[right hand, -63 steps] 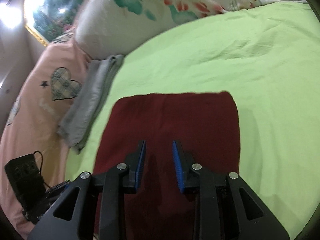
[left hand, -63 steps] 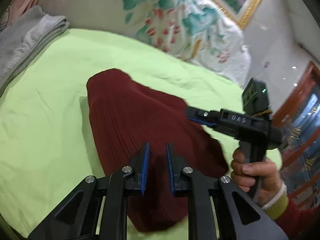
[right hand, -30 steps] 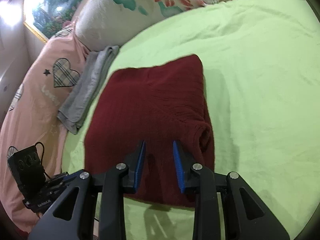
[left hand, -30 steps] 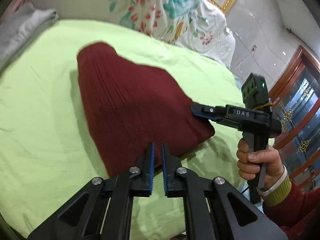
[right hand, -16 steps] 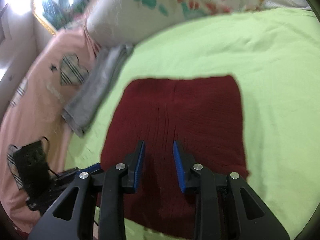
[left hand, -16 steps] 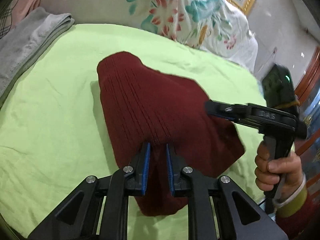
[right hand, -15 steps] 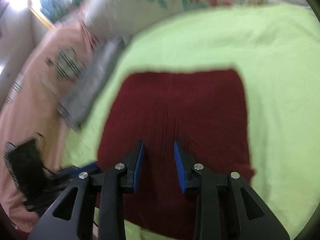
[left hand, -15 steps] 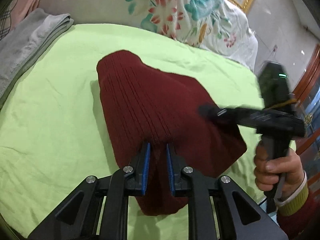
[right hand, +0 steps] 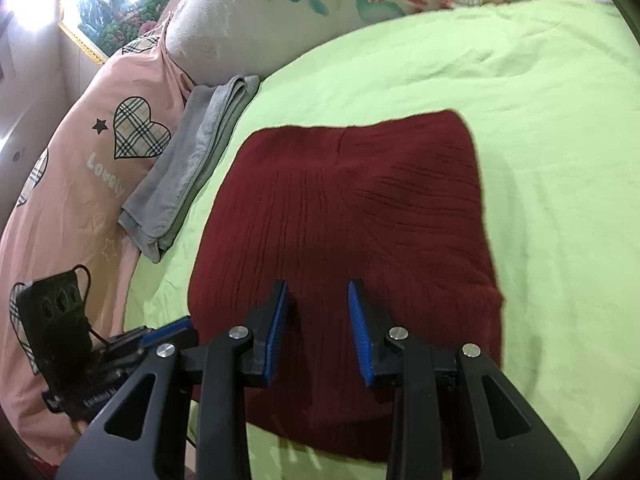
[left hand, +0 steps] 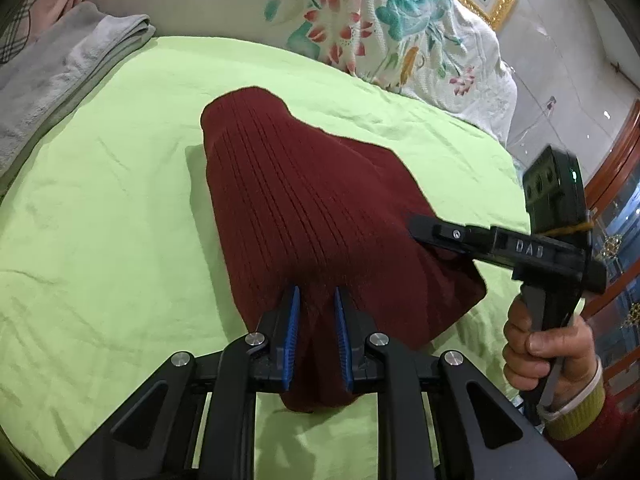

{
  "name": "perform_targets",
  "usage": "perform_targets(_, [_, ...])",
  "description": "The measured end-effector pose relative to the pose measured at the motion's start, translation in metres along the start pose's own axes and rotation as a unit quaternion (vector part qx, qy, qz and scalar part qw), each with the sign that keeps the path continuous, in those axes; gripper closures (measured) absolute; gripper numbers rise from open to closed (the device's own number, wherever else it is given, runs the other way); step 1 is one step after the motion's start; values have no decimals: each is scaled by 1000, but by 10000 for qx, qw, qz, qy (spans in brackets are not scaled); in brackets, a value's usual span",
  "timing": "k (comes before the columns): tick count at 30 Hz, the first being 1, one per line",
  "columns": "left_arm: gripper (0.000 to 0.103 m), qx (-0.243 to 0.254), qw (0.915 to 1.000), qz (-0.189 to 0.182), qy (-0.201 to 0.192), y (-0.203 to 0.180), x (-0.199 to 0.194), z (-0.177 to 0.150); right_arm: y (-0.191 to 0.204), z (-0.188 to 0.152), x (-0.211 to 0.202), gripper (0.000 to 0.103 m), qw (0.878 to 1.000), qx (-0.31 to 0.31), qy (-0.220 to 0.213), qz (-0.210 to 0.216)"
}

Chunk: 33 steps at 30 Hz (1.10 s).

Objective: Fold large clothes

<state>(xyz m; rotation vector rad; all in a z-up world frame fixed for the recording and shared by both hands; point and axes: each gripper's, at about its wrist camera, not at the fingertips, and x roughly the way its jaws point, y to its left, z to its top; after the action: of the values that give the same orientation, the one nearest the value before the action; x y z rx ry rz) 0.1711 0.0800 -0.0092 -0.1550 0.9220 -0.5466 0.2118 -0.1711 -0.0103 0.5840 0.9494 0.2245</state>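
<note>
A dark red ribbed knit garment (left hand: 320, 220) lies folded into a rough rectangle on the light green bed sheet (left hand: 100, 220); it also shows in the right wrist view (right hand: 352, 216). My left gripper (left hand: 316, 292) is open, its tips over the garment's near edge with nothing pinched. My right gripper (right hand: 318, 288) is open above the garment's near part, holding nothing. The right gripper also shows in the left wrist view (left hand: 418, 226), reaching over the garment's right side. The left gripper shows at the lower left of the right wrist view (right hand: 176, 330).
A folded grey towel (right hand: 192, 160) lies left of the garment by a pink quilt with plaid hearts (right hand: 80, 168). Floral pillows (left hand: 380, 20) line the far side of the bed. A wooden cabinet (left hand: 616, 208) stands to the right.
The garment was lifted and shifted, then lies flat again. Both grippers have come closer over its near edge. The right gripper's jaws stand a little wider.
</note>
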Motion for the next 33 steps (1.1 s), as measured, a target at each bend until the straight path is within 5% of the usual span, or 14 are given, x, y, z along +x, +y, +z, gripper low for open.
perform_targets(5, [81,-46,9996,170,-216,-2,-10,12,-15,6,-20,69,9993,166,-253,-236])
perform_targets(8, [72,-197,9990,255,-313,2,-10,21,-27,21,-26,47,9975,331,-442,-433])
perform_targets(13, [67,-413,9981,343,-307,9,-2,34,-55,47,-12,46,9958,649,-409,-506])
perform_targets(17, [52,-394,9975,541,-242,8,6,38,-74,64,21,46,9951,868,-83,-455])
perform_targets(18, [51,-394,9974,555,-228,9,9,39,-76,64,28,51,9954,907,64,-309])
perform_targets(19, [51,-398,9975,536,-210,9,11,40,-76,65,37,74,9956,895,220,-166])
perform_targets(21, [51,-377,9977,529,-183,8,13,42,-68,66,26,89,9972,705,-24,-232])
perform_targets(25, [51,-122,9983,560,-136,-4,20,42,-66,60,-6,95,9955,687,-605,-262])
perform_targets(29, [49,211,9955,919,-61,-21,37,37,-87,52,17,92,9943,916,-123,-526])
perform_targets(33, [47,53,9966,821,-59,-13,38,37,-77,51,2,84,9927,855,-347,-779])
